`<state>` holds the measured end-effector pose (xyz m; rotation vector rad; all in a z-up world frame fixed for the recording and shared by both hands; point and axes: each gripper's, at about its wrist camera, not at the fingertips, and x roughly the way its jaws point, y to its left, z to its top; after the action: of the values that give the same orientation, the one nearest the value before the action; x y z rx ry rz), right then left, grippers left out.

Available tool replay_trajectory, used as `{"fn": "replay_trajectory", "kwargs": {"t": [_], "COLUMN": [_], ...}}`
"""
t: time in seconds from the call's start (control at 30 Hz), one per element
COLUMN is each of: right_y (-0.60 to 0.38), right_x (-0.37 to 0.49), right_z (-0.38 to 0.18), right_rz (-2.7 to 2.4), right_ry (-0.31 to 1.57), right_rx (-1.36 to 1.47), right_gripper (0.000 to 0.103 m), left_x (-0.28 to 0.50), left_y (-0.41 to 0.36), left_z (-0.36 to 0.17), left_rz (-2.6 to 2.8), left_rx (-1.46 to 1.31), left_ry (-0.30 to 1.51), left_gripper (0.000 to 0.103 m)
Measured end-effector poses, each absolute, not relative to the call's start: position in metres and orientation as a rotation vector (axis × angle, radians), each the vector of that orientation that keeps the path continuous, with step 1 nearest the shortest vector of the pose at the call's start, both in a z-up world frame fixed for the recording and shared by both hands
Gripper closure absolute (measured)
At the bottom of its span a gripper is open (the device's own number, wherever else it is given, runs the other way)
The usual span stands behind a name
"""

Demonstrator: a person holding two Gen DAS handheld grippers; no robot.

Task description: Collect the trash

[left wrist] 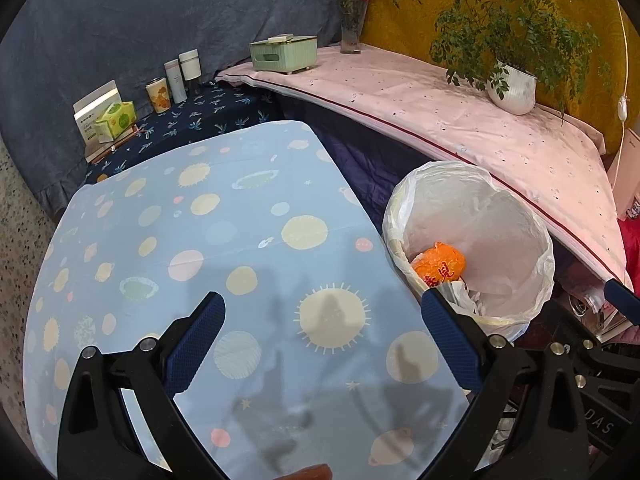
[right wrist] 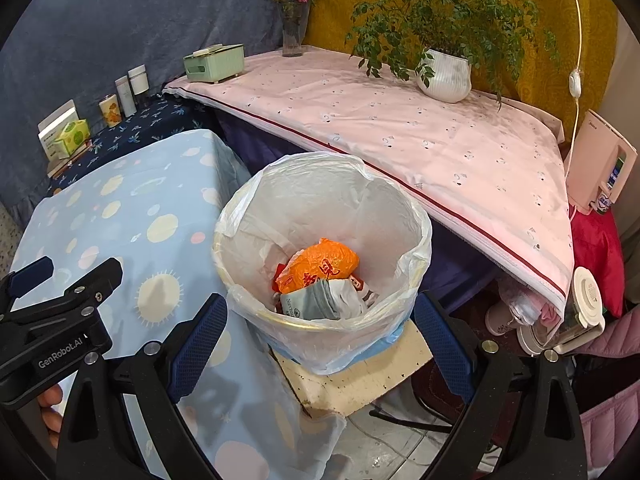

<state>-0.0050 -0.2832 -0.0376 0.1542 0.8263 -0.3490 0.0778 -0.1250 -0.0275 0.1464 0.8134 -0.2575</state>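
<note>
The left gripper (left wrist: 322, 312) hangs released and empty over the blue tabletop (left wrist: 208, 216). To its right, just ahead of the equally spread, empty right gripper (right wrist: 320, 316), stands the lined bin (right wrist: 416, 216), holding an orange bag (right wrist: 320, 264) and what looks like grey wrapping (right wrist: 316, 300).

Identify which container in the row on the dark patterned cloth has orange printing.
The short cup at the row's left end; the white tube and white-capped bottle beside it are plain.
</note>
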Motion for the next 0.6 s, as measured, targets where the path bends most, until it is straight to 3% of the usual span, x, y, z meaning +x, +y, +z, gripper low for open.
{"fn": "replay_trajectory", "kwargs": {"t": [0.6], "right_y": [-0.278], "right_x": [-0.018], "right_z": [-0.028], "right_rz": [-0.356], "right_ry": [0.806], "right_rx": [0.150], "right_gripper": [0.012], "left_x": [0.068], "left_y": [-0.122], "left_z": [-0.018], "left_rz": [-0.266], "left_rx": [0.131], "left_ry": [0.803], "left_gripper": [0.009]}}
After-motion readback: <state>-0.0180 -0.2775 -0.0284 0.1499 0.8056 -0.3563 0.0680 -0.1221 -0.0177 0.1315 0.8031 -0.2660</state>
